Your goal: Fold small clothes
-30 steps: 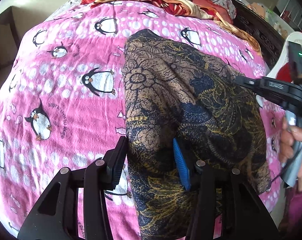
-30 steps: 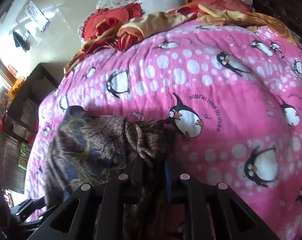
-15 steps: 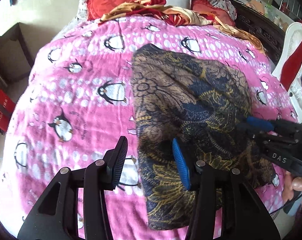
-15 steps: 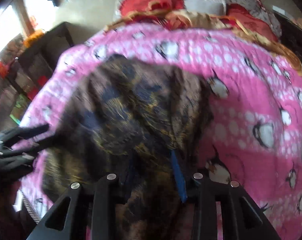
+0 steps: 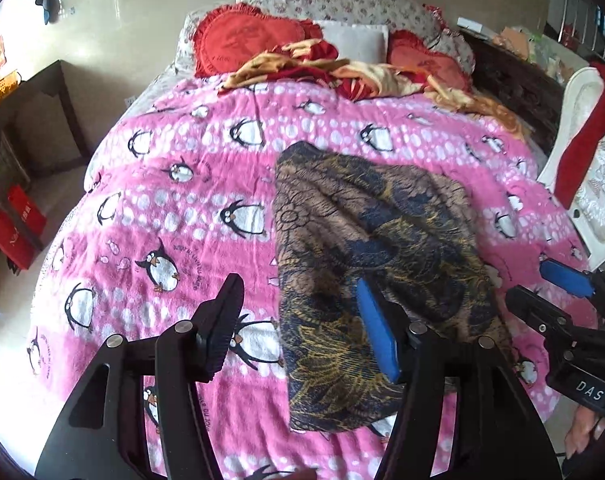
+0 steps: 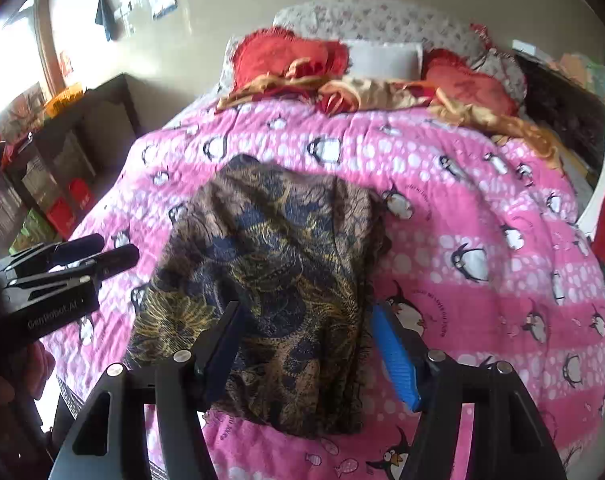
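A dark garment with a brown, blue and gold floral print (image 5: 366,256) lies folded on the pink penguin blanket (image 5: 174,208); it also shows in the right wrist view (image 6: 278,264). My left gripper (image 5: 302,320) is open and empty, raised above the garment's near left edge. My right gripper (image 6: 306,340) is open and empty, raised above the garment's near edge. The right gripper also shows in the left wrist view (image 5: 550,284), beside the garment's right edge. The left gripper shows in the right wrist view (image 6: 98,250), left of the garment.
Red cushions (image 5: 242,40), a white pillow (image 5: 354,42) and a crumpled red and gold cloth (image 5: 342,72) lie at the head of the bed. A dark shelf (image 5: 26,120) stands left of the bed. A white chair with a red cloth (image 5: 582,128) stands on the right.
My right gripper has let go of the garment and opened. Both grippers have pulled back and up from the garment, which now lies flat on the blanket.
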Motion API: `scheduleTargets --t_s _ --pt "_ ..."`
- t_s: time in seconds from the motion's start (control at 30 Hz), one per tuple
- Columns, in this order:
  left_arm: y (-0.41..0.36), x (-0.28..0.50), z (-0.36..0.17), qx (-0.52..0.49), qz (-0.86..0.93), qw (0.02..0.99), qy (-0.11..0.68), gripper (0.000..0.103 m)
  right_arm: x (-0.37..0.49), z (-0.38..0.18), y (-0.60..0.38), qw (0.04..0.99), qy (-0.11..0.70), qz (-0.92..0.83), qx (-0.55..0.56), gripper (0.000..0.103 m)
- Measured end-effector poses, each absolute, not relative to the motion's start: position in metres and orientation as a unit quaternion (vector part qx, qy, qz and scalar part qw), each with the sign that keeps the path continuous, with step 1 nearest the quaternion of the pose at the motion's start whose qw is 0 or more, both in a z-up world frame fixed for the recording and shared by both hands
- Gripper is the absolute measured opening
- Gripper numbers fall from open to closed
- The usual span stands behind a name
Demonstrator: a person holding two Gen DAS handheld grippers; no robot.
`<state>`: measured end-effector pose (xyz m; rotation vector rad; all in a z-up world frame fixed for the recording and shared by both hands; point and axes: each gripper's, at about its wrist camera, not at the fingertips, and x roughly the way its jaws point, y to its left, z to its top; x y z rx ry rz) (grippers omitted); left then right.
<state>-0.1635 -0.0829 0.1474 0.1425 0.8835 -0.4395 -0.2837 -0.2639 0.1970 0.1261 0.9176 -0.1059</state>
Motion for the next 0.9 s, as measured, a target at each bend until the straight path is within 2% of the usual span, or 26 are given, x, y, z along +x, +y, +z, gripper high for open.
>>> scheduleTargets --t_s 0.3,0.9 --pt "-0.076 -0.177 0.164 0.062 -0.206 0.888 0.408 0.059 -0.292 0.215 -0.261 0.906 0.406 -0.088 0.079 0.083" --pt "-0.071 -0.183 0.171 0.061 -0.203 0.893 0.398 0.059 -0.291 0.213 -0.257 0.902 0.413 -0.089 0.088 0.086"
